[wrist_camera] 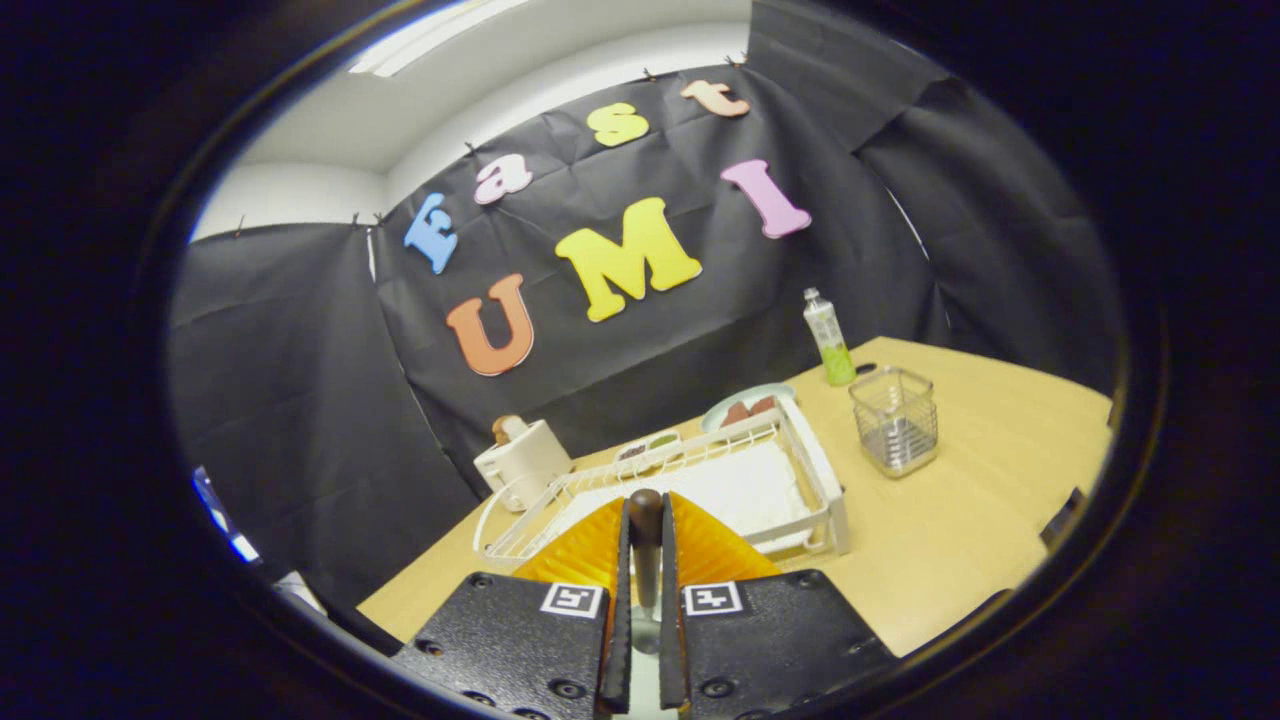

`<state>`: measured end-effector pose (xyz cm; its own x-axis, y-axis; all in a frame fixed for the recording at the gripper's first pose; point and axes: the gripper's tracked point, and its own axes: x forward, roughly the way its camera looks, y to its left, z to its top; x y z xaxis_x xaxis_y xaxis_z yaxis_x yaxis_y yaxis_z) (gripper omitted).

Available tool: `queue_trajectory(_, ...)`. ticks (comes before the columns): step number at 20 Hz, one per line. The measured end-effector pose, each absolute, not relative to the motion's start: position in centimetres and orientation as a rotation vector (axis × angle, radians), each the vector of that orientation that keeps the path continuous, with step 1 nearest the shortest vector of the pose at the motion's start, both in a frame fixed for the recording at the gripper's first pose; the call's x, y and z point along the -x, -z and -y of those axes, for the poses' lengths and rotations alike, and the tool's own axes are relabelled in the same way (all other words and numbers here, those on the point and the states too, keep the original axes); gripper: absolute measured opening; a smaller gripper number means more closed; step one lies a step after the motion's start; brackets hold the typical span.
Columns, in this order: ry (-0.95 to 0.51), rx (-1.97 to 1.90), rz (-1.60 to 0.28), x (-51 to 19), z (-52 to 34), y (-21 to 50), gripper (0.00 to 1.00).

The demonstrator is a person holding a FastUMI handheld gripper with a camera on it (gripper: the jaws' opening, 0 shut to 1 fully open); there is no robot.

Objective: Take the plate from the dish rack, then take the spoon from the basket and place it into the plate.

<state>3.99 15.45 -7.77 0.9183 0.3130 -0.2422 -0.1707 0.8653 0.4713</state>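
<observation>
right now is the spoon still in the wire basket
No, the spoon is clamped between the gripper fingers above the dish rack, apart from the wire basket.

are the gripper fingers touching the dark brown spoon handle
Touching. In the gripper view the dark brown spoon handle stands pinched between the gripper's two fingers, both pressed against its sides with no gap, above the white wire dish rack.

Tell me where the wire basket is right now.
In the gripper view the wire basket stands on the wooden table, beyond the fingers, between the white dish rack and the table's far edge, near the green bottle.
</observation>
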Motion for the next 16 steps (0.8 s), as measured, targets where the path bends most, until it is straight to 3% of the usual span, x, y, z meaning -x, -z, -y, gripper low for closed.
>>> queue_trajectory(6,-0.208,-0.474,-0.335,-3.3,-14.0,9.0,0.19)
queue_trajectory(9,-0.196,-0.411,-0.254,-3.0,-12.7,7.1,0.32)
queue_trajectory(12,-0.181,-0.345,-0.181,-3.1,-11.9,5.4,0.57)
queue_trajectory(16,-0.181,-0.235,-0.133,-3.0,-11.9,3.8,0.74)
